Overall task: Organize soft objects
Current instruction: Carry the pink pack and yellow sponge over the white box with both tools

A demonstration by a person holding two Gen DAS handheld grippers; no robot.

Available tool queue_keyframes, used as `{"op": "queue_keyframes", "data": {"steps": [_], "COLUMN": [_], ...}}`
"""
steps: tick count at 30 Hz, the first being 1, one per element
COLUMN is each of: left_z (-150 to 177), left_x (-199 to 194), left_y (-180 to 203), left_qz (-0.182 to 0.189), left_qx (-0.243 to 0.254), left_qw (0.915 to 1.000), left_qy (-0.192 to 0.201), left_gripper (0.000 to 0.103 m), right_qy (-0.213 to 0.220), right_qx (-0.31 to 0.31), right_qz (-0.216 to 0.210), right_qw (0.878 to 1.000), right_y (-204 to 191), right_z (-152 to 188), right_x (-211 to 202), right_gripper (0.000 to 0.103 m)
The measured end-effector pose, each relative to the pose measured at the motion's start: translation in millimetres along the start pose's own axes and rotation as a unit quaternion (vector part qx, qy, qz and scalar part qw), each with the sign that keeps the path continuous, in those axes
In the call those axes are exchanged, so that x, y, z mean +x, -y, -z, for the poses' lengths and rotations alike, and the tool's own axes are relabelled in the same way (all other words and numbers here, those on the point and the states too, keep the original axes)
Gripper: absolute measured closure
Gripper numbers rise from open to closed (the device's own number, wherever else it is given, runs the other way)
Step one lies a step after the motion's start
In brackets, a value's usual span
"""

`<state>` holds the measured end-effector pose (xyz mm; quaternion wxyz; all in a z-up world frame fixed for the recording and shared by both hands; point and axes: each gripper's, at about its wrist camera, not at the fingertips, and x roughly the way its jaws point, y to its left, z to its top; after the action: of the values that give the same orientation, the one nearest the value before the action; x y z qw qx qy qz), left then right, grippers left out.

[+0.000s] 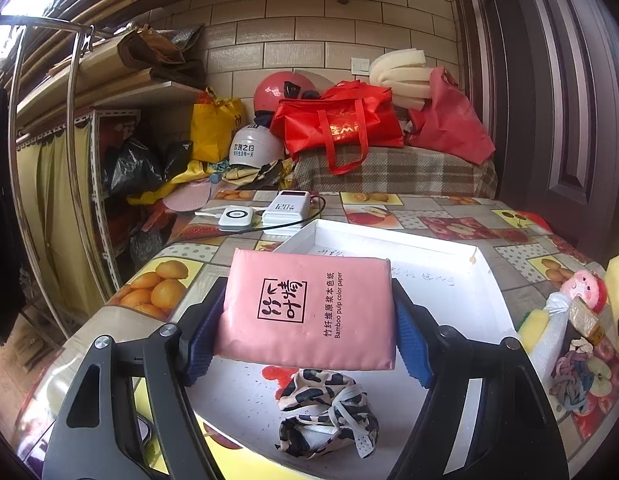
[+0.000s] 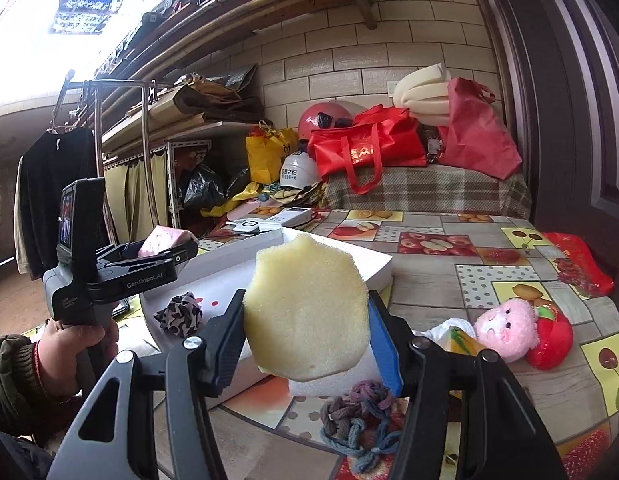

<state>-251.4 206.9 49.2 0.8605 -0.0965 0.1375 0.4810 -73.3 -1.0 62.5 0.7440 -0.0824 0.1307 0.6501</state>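
Note:
My left gripper (image 1: 307, 328) is shut on a pink tissue pack (image 1: 309, 308), held flat above the near end of a white foam tray (image 1: 449, 280). A leopard-print cloth (image 1: 325, 412) lies in the tray below it. My right gripper (image 2: 305, 336) is shut on a yellow sponge (image 2: 305, 308), held upright above the table beside the tray (image 2: 349, 258). The left gripper (image 2: 161, 254), with the tissue pack (image 2: 165, 240), shows at the left of the right wrist view, with a hand on its handle. A pink plush doll (image 2: 517, 332) and a knotted rope (image 2: 357, 420) lie on the tablecloth.
A white power bank (image 1: 287, 208) and a round charger (image 1: 237, 216) with cables sit beyond the tray. White foam wrap (image 1: 549, 336) lies near the doll (image 1: 583, 288). Red bags (image 1: 341, 124), helmets and a plaid-covered bench stand behind the table. A dark door is at right.

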Motion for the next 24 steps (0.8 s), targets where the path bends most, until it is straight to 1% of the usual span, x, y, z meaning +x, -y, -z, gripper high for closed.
{"op": "queue_keyframes", "data": {"steps": [4,7,12,16,19,24], "left_z": [0.0,-0.8,-1.6,-1.8,-1.6,-2.3], "left_x": [0.4,2.5,4.0,4.2,4.3,6.0], "left_y": [-0.7,-3.6,-5.1,-5.3,-5.5,-6.3], "left_qz": [0.001,0.001,0.001,0.002,0.002,0.003], "left_qx": [-0.001,-0.005,-0.008,-0.008,-0.007,-0.009], "left_qw": [1.0000,1.0000,1.0000,1.0000,1.0000,0.9999], "left_qy": [-0.001,-0.003,-0.004,-0.004,-0.005,-0.008], "left_gripper": [0.027,0.027,0.027,0.026,0.026,0.026], "right_qy": [-0.023,-0.050,-0.077,-0.109,-0.116,-0.117], "right_qx": [-0.014,-0.017,-0.019,-0.034,-0.033,-0.033], "right_qz": [-0.017,-0.026,-0.027,-0.027,-0.031,-0.033], "right_qw": [0.999,0.998,0.996,0.993,0.992,0.992], "right_y": [-13.9,-18.5,-21.2,-29.8,-33.3,-38.1], "right_z": [1.2,4.0,4.6,5.9,4.6,1.1], "right_x": [19.9,36.5,51.3,64.9,73.0,84.0], "right_gripper": [0.046,0.046,0.046,0.046,0.046,0.046]}}
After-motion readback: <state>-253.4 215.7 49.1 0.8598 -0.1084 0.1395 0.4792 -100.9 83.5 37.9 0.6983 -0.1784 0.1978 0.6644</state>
